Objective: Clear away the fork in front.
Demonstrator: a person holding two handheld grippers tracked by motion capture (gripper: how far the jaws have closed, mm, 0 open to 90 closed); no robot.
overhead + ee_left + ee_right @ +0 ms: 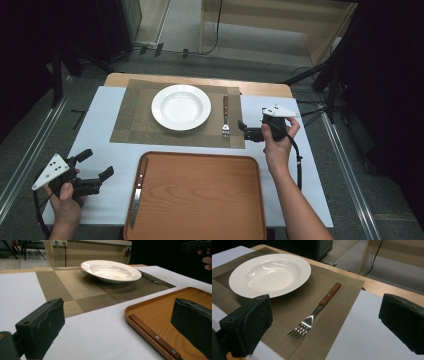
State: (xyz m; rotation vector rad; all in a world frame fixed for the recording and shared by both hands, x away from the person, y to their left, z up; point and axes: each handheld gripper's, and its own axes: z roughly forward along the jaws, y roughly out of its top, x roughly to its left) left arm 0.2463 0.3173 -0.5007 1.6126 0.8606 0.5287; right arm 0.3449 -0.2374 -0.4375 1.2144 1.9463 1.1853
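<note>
A table is being set, it seems. The fork (317,312) is already laid on the mat (135,127), just to the right of the white plate (180,107). The knife (138,192) is lying on the brown tray (210,200), close along its left edge, with the wooden handle at the far end. The left gripper (95,167) is held near the tray's left side with its jaws wide open and nothing in them. The right gripper (241,129) is held just beside the fork, and its jaws are open and empty too. The knife should probably be picked up next. The handle should be pinched in the middle so the knife is not tipped, and the blade should be kept low.
</note>
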